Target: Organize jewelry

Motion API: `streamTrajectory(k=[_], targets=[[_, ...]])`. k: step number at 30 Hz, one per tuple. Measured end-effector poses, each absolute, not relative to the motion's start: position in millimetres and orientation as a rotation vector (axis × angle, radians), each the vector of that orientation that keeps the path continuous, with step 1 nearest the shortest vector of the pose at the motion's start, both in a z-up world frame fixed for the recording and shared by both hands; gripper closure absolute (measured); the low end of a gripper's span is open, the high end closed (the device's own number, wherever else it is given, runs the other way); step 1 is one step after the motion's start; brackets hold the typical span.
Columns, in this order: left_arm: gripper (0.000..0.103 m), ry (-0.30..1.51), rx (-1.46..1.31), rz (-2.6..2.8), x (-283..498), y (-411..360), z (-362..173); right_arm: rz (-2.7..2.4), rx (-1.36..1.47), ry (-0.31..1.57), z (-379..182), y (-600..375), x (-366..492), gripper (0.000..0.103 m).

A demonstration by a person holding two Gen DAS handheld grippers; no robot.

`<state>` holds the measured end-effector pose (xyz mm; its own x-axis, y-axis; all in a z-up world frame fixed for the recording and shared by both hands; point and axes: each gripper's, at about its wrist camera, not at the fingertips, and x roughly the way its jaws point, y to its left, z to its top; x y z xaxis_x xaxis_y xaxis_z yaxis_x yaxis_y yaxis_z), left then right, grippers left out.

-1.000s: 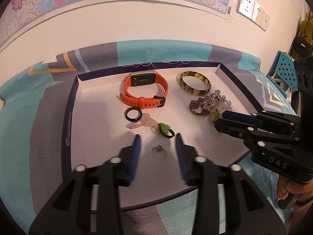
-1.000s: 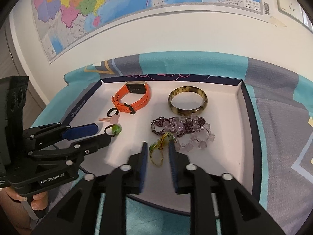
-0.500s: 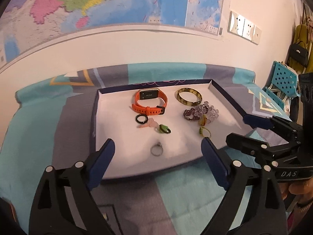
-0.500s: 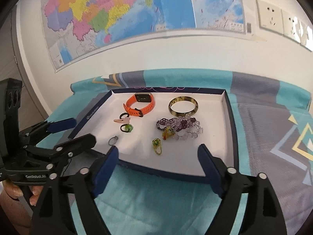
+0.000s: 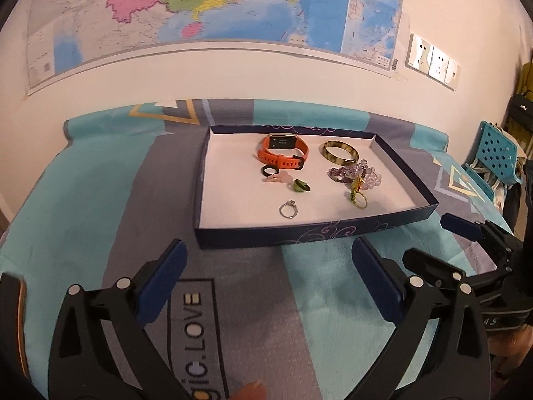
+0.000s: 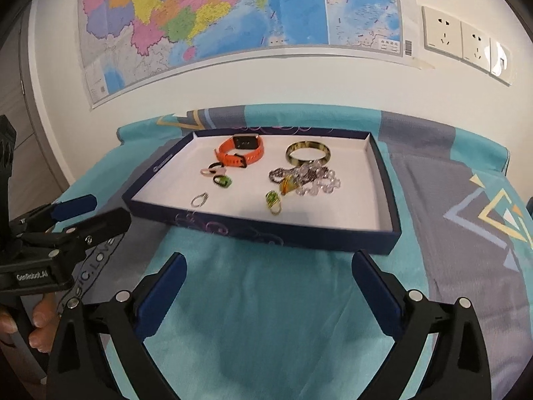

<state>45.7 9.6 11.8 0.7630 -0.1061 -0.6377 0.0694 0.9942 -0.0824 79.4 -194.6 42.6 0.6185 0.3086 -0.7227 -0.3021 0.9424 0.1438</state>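
Observation:
A shallow dark-blue tray with a white floor holds an orange watch, a tortoiseshell bangle, beaded bracelets, a silver ring, a gold ring with a green stone and several small rings. My left gripper hangs open wide in front of the tray, empty. My right gripper is also before the tray. Its jaws are opening with nothing between them.
The tray lies on a teal and grey patterned cloth against a white wall with a map and sockets. A blue perforated chair stands at the right. A person's fingers hold the left gripper's handle.
Both grippers have backed out of the tray and risen a little, their jaws spreading wide. The silver ring and the green-stone ring now lie free on the tray floor.

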Motion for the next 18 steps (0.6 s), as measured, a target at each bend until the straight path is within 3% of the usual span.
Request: streamTrajectory(k=[18], targets=[[0.005,0.694,-0.04,-0.043,23.2,4.6,12.0,0.362,0.003,0.845,45.8,-192.0,54.6,0.007]])
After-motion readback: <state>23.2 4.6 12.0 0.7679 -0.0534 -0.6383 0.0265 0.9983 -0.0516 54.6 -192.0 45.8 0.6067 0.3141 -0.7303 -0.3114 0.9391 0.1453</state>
